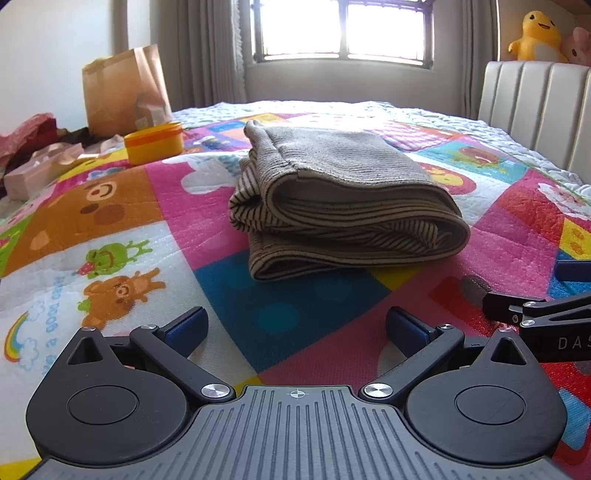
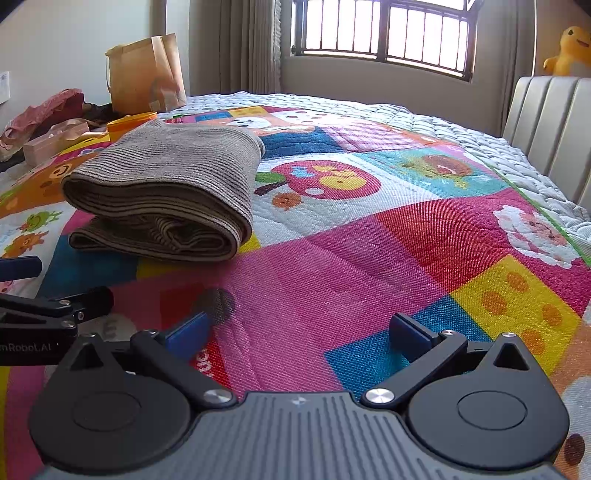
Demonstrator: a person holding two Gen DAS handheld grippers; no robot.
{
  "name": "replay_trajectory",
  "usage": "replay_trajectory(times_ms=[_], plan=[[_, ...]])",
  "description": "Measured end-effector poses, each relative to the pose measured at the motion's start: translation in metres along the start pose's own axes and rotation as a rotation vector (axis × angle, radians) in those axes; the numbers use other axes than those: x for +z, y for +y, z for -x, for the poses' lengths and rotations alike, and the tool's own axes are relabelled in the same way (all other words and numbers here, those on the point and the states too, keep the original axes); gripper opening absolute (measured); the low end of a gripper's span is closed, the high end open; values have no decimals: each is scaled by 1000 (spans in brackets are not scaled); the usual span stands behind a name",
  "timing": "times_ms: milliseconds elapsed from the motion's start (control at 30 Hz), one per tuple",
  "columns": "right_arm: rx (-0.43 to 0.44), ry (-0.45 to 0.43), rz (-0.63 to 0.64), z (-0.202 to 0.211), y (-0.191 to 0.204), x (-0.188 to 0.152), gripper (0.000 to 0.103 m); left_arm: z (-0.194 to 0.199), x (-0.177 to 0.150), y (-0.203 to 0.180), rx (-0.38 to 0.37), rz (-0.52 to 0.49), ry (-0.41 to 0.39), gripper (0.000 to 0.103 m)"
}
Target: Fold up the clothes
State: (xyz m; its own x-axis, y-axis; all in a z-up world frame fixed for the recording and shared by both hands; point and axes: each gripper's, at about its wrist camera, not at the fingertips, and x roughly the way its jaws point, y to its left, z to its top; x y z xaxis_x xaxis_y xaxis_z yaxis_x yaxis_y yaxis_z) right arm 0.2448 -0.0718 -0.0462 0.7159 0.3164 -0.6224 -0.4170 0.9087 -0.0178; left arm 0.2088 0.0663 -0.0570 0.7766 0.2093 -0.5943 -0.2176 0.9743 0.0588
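Note:
A brown striped garment (image 1: 343,195) lies folded into a thick bundle on the colourful cartoon bedspread (image 1: 110,229). In the right wrist view the same folded garment (image 2: 166,192) lies ahead and to the left. My left gripper (image 1: 295,328) rests low over the bedspread, just short of the bundle, open with nothing between its blue pads. My right gripper (image 2: 299,332) is also open and empty, over a pink patch of the bedspread (image 2: 332,266) to the right of the bundle. Each gripper shows at the edge of the other's view.
A brown paper bag (image 1: 125,92), a yellow round container (image 1: 155,142) and a pile of pink clothes and boxes (image 1: 33,155) sit at the far left. A padded headboard (image 1: 535,110) runs along the right, with a yellow plush toy (image 1: 537,35) above it. A window lies straight ahead.

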Motion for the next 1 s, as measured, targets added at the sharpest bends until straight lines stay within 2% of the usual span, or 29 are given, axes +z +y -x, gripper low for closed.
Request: replay_trajectory(times_ms=[1000], plan=[[1,0,-4,0,0,0,103,0,0,4,-19,20,5,103]])
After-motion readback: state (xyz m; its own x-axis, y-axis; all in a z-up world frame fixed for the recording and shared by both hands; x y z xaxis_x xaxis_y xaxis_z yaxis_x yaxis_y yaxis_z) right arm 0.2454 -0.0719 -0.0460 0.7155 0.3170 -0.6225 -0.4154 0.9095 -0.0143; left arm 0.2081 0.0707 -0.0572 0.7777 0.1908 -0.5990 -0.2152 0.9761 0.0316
